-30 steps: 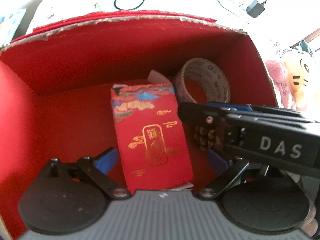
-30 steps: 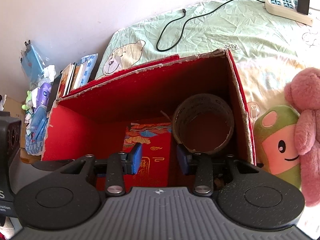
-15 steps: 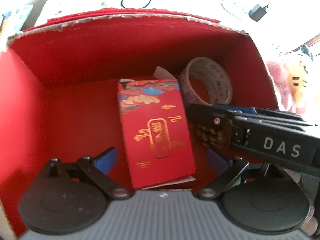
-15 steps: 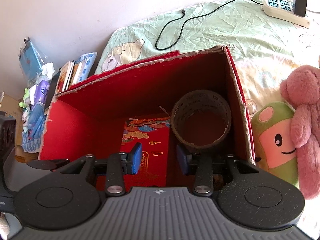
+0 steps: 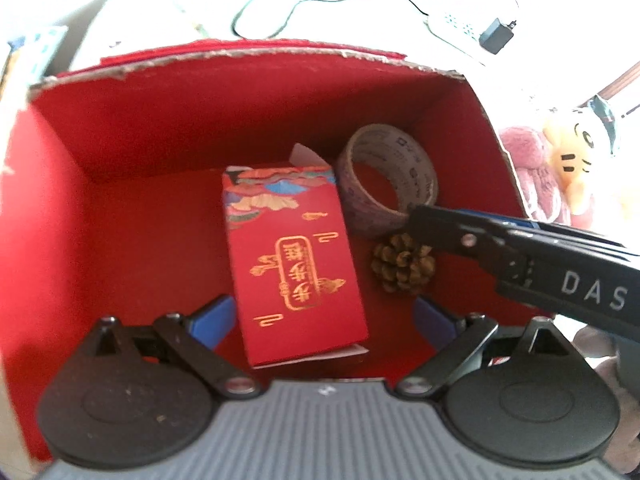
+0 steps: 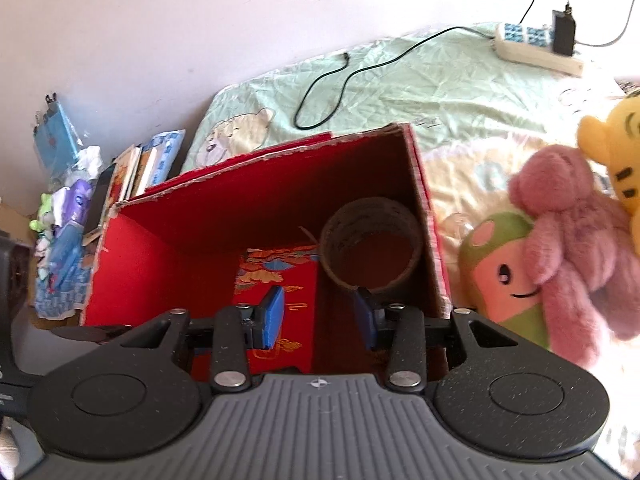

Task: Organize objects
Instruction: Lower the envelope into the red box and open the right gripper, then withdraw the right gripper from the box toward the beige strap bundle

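A red cardboard box (image 5: 240,120) (image 6: 160,264) holds a red envelope packet with gold print (image 5: 296,264) (image 6: 276,280), a roll of tape (image 5: 386,176) (image 6: 372,240) leaning in the far right corner, and a pine cone (image 5: 402,264) on the floor beside the packet. My left gripper (image 5: 324,316) hangs open over the near end of the packet, holding nothing. My right gripper (image 6: 319,318) is open and empty above the box's near right side; its black body (image 5: 520,256) crosses the left wrist view over the box's right wall.
The box stands on a pale green bedsheet (image 6: 400,80). Plush toys (image 6: 560,240) crowd just right of the box. A power strip (image 6: 536,46) and black cable (image 6: 340,80) lie behind it. Books and packets (image 6: 132,168) pile up at the left.
Both grippers have pulled back and up from the box. The right gripper has drawn away to the right, uncovering the pine cone, which now lies on the box floor.
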The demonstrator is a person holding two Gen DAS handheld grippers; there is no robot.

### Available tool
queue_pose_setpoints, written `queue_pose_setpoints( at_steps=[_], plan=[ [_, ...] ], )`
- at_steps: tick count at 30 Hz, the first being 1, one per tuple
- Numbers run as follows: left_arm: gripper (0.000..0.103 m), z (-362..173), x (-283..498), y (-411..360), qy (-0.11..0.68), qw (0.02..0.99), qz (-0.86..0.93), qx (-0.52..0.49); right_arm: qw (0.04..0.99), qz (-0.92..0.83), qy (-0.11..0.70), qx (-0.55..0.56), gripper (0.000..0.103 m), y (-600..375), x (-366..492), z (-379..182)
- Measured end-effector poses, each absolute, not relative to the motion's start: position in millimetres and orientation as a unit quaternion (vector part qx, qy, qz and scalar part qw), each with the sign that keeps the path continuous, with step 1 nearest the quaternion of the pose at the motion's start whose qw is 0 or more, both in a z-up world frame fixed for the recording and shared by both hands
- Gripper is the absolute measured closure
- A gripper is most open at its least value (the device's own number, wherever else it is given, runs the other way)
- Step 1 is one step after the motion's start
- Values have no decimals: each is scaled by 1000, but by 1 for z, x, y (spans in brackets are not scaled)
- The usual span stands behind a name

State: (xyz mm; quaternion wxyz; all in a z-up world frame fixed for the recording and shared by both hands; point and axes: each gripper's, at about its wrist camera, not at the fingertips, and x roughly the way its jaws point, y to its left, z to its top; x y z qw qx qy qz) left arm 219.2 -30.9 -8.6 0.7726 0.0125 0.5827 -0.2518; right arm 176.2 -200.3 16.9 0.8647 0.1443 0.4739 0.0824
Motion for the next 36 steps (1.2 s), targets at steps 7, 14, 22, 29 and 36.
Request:
queue_pose_setpoints(
  at_steps=[7,14,22,29,36],
  plan=[
    [8,6,201,-28,558,802,-209,41,874,79,458,140,61,-206,162,24],
    [8,23,178,-27,528,829,-173,63,878,93,449,138,59,-210,142,32],
    [8,42,145,-26,505,852,-127,58,881,119,438,134,56,-217,114,44],
    [8,56,114,-27,491,863,-107,43,883,138,428,132,55,-227,91,51],
    [8,54,87,-31,493,865,-85,36,879,163,431,127,54,-230,75,49]
  ],
)
